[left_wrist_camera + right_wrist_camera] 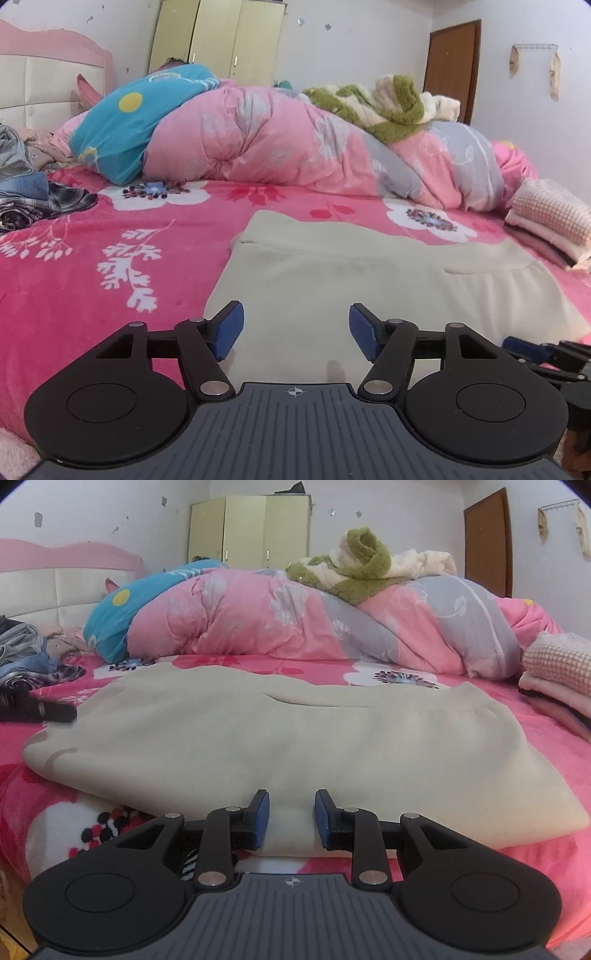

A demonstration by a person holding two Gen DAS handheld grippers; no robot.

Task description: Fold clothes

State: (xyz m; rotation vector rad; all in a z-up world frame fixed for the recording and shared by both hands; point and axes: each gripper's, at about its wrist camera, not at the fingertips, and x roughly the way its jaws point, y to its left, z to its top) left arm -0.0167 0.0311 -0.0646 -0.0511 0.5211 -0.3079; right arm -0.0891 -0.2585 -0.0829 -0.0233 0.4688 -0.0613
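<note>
Clothes pile [26, 184] sits at bed's left edge; left hand-held gripper [295, 332] hovers wide open over the near part of the cream garment [369, 288], gripping nothing. Garment lies flat mid-bed on the pink floral blanket [110, 266]. Right hand-held gripper [291, 819] is partly closed astride its near hem, pads [261, 819] apparently not pinching; folded stack [554, 679] far right.

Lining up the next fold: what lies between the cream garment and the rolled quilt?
In both views, only bare pink floral bedsheet separates cream garment from quilt.
</note>
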